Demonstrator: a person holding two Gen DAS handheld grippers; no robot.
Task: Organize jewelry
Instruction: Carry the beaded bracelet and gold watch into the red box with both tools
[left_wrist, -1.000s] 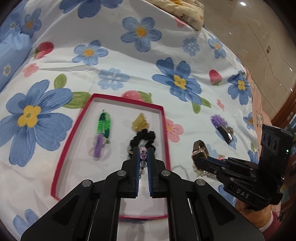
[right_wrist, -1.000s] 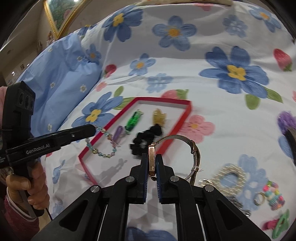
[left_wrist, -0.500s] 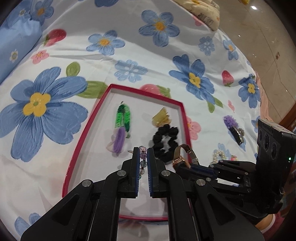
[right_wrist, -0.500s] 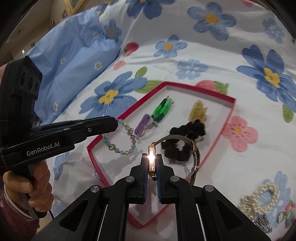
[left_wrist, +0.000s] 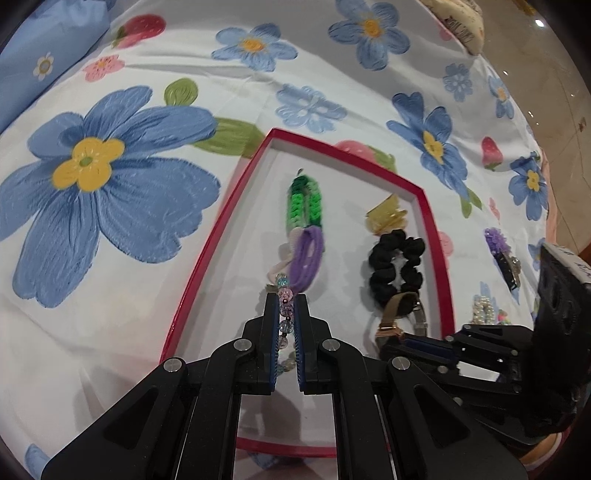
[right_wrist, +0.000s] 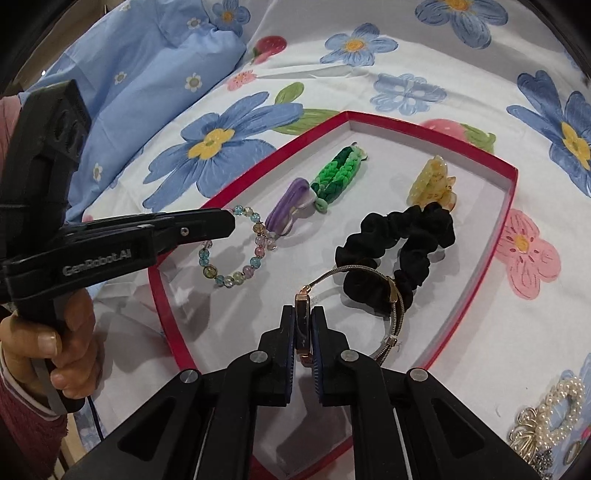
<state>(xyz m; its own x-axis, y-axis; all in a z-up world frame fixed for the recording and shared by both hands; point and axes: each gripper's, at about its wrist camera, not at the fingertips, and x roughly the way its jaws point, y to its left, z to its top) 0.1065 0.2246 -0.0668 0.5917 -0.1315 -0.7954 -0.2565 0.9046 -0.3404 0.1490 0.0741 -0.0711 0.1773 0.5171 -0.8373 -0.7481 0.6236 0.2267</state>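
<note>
While both tools are held over the red tray (right_wrist: 511, 192), beaded bracelet (right_wrist: 236, 275) clamped in left gripper (left_wrist: 286, 306), watch (right_wrist: 303, 325) clamped in right gripper (right_wrist: 303, 317), watch face hidden by fingers (right_wrist: 287, 332), pearl pile (right_wrist: 557, 406) cut off at frame edge

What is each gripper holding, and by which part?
Left gripper pinches the beaded bracelet by a few beads; right gripper clamps the watch by its case.

Bare tray floor (right_wrist: 240, 325) between beaded bracelet (right_wrist: 236, 251) and black scrunchie (right_wrist: 402, 251)
</note>
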